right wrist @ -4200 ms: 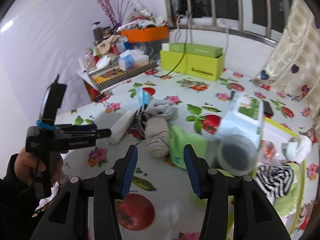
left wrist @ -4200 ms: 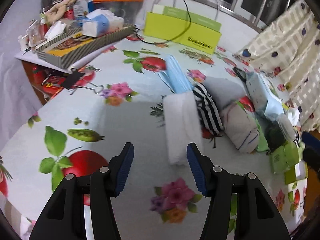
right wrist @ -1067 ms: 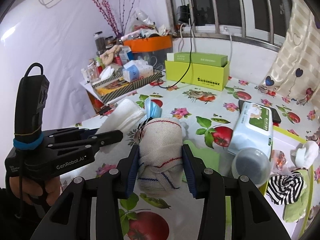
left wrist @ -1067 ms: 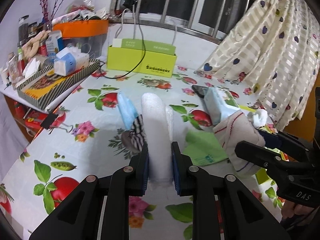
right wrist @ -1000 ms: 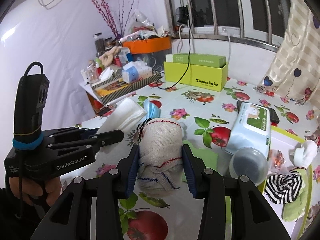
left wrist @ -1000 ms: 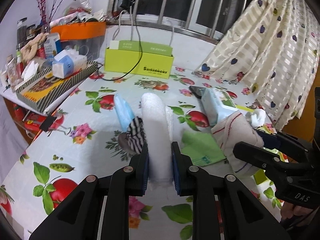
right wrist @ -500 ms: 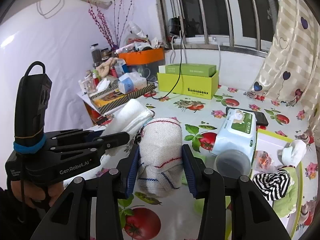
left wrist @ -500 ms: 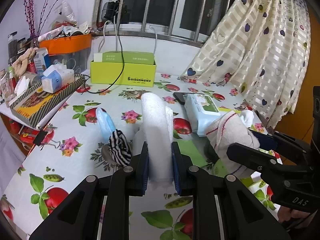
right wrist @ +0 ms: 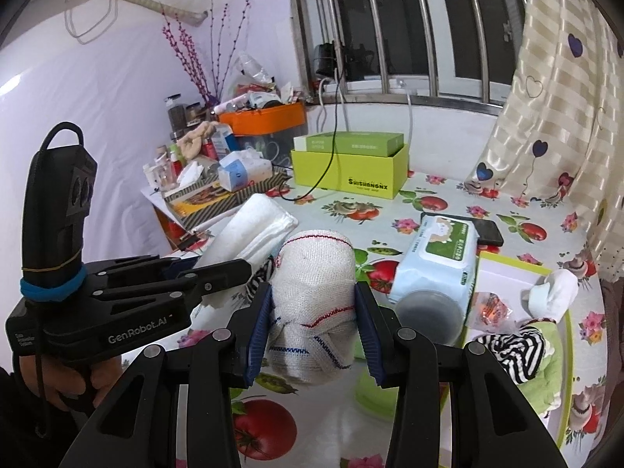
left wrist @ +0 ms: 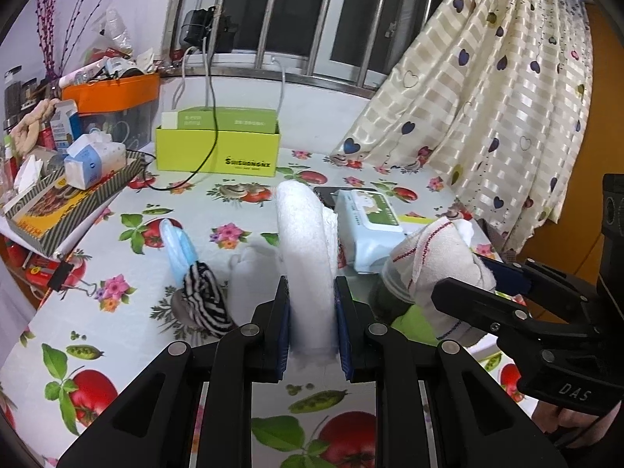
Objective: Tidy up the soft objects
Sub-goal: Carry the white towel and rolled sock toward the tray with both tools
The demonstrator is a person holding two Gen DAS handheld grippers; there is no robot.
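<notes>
My left gripper (left wrist: 312, 327) is clamped on a rolled white towel (left wrist: 306, 241), its blue pads pressing both sides, the roll lifted clear of the table. My right gripper (right wrist: 312, 335) squeezes a woven cloth bundle (right wrist: 314, 300) with red and blue stitching, also held off the surface.

Below me spreads a tablecloth (left wrist: 241, 202) printed with tomatoes, pea pods and pink flowers. On it lie a striped black-and-white roll (left wrist: 204, 302) with a blue face mask (left wrist: 175, 243) just behind it, and a pack of wet wipes (right wrist: 438, 265) near a dark phone (right wrist: 489, 232). To my right a lime-edged tray (right wrist: 561, 351) holds a striped cloth, a green cloth and a white wad.

At the far edge stands a lime-green box (right wrist: 349, 173) with a black cable draped over it. Left of it a striped carton (left wrist: 62, 204) and an orange bin (left wrist: 113, 91) carry bottles, tissues and clutter. Behind are a barred window (right wrist: 409, 27), a cream curtain with heart shapes (left wrist: 487, 89), and a pale wall with purple twigs (right wrist: 191, 50).
</notes>
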